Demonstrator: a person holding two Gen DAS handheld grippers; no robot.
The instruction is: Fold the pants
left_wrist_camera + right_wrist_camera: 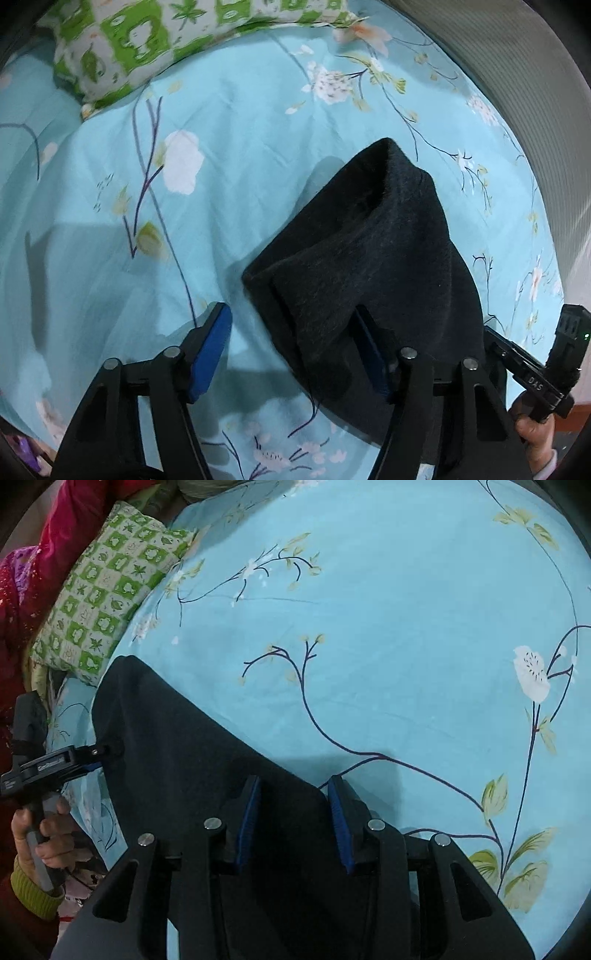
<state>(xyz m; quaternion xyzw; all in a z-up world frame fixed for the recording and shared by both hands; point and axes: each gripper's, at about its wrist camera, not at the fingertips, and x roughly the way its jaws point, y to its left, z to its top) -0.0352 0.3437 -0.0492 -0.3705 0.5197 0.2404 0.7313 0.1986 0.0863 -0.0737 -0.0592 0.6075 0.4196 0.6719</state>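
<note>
Dim, soft indoor light in both fisheye views

Soft grey shadows lie on the bed sheet (258, 155) beside the dark pants (369, 258), whose folds are hard to read. Straight lines bend strongly toward the black round corners. The far right edge of the left wrist view is smeared by blur.

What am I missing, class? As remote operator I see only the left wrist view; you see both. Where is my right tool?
Observer: In the right wrist view the right tool straddles a corner of the dark fleecy pants; cloth fills the gap between its blue pads.
Operator: What lies beyond the green checked pillow?
Observer: A magenta quilted cloth, bunched against it.
Operator: What holds my left tool?
Observer: A hand with a yellow-green knit cuff grips its handle.
</note>
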